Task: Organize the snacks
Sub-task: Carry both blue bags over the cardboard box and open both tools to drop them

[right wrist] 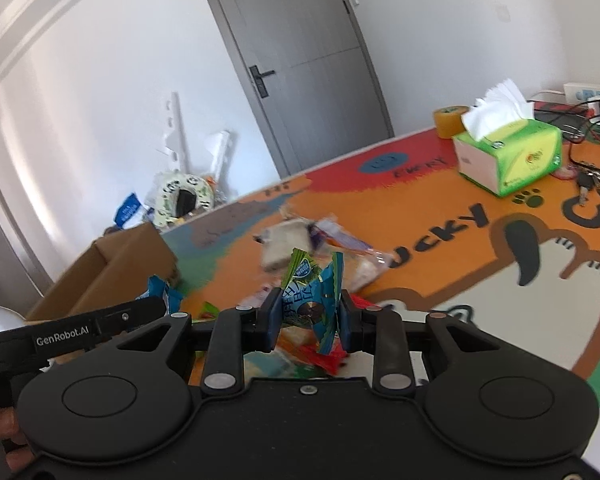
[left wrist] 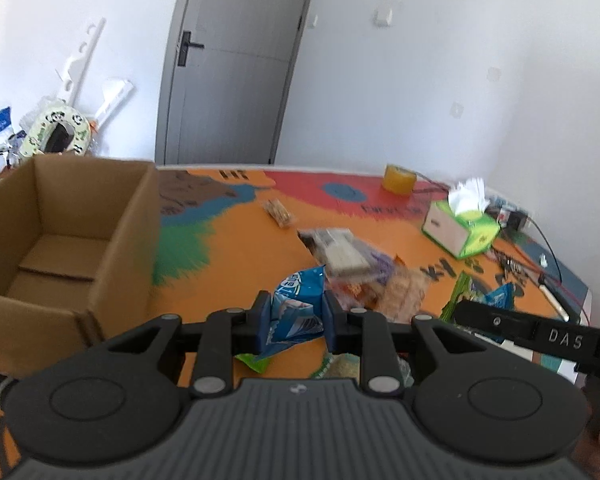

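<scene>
Snacks (left wrist: 352,264) are mostly heaped on the bench (left wrist: 236,248); the cardboard box (left wrist: 64,216) is seen empty. One blue packet (left wrist: 294,312) is clamped by the left gripper (left wrist: 294,320), a blue-green packet (right wrist: 312,300) by the right gripper (right wrist: 310,320); nearly all sorting is judged outstanding.

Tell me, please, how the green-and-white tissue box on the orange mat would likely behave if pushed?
The green-and-white tissue box is probably light, so it would likely slide rather than tip. Its loose white tissue sticking up looks floppy and would likely flutter or crumple.
</scene>
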The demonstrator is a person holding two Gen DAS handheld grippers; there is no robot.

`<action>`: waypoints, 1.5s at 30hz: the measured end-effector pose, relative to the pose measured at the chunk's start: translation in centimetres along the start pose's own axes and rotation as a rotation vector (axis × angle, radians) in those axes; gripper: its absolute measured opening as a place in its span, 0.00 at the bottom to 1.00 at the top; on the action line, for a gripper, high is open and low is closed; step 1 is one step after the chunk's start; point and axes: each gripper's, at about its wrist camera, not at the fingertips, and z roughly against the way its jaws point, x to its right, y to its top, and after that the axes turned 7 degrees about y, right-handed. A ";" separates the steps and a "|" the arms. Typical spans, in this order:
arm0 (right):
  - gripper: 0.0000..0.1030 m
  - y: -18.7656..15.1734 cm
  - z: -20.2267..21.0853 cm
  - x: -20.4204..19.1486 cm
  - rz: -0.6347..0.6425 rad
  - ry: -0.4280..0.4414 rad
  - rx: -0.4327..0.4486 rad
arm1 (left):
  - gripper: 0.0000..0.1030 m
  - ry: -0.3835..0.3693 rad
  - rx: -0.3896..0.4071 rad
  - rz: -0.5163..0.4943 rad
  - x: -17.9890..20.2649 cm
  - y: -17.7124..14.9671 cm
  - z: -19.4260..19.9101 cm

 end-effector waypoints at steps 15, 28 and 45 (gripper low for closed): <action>0.28 1.0 -2.5 -4.5 0.010 0.138 -0.002 | 0.25 0.087 0.105 0.058 -4.7 2.6 3.0; 0.28 2.2 -5.7 -9.1 0.057 0.227 -0.023 | 0.25 0.192 0.137 0.154 -10.5 3.8 3.1; 0.28 3.5 -10.0 -16.5 0.139 0.338 -0.073 | 0.44 0.279 0.143 0.228 -15.5 4.4 4.7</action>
